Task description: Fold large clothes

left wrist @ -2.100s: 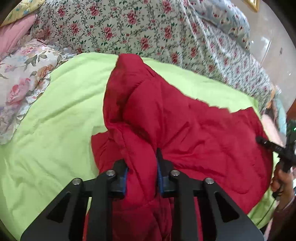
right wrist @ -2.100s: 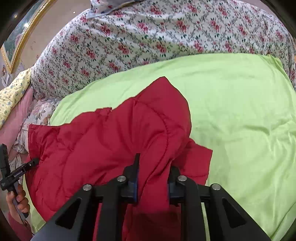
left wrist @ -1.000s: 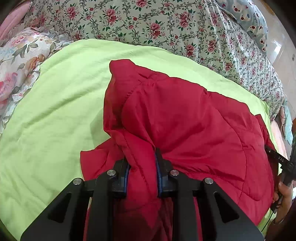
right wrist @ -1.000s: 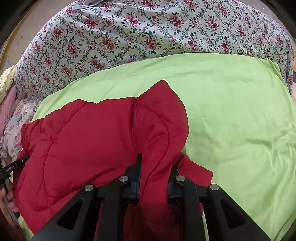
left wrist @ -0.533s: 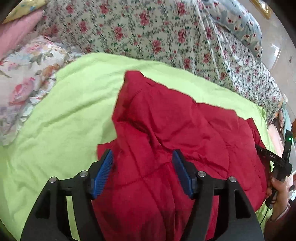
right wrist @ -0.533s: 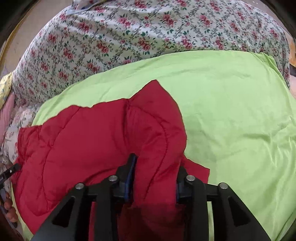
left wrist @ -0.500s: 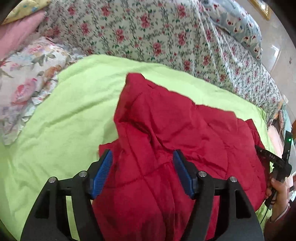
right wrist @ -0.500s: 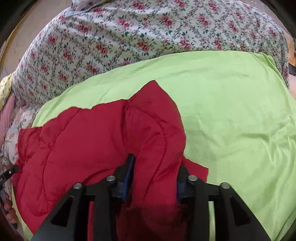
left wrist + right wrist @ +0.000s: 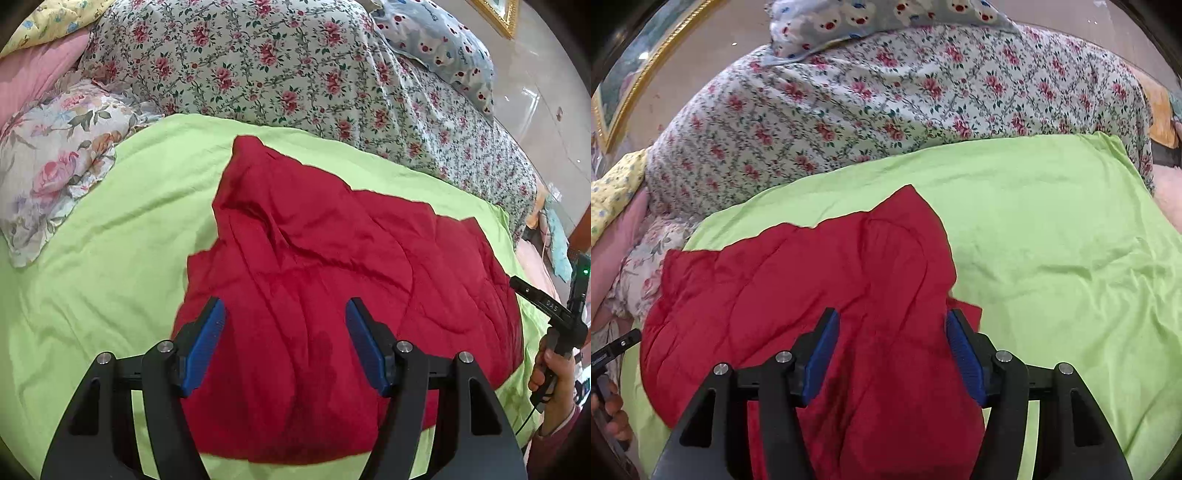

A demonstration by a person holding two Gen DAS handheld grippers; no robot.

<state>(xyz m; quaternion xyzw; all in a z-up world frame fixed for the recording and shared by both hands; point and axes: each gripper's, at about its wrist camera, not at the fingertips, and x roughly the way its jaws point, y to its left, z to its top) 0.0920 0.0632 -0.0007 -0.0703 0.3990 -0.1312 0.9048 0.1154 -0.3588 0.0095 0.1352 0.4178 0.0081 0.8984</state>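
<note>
A red quilted jacket (image 9: 332, 266) lies folded over on the green sheet (image 9: 110, 240); it also shows in the right wrist view (image 9: 798, 288). My left gripper (image 9: 284, 325) is open, its blue pads spread just above the jacket's near left part, holding nothing. My right gripper (image 9: 890, 332) is open over the jacket's near right edge, holding nothing. The right gripper (image 9: 554, 314) also shows at the right edge of the left wrist view.
A floral quilt (image 9: 277, 74) is heaped at the back of the bed. A floral pillow (image 9: 48, 162) lies at the left. A blue printed pillow (image 9: 443, 48) sits at the back right. The green sheet (image 9: 1052, 240) spreads to the right.
Both grippers have opened and let go of the jacket, the left first. The jacket has dropped flat on the sheet. Both grippers have pulled back a little.
</note>
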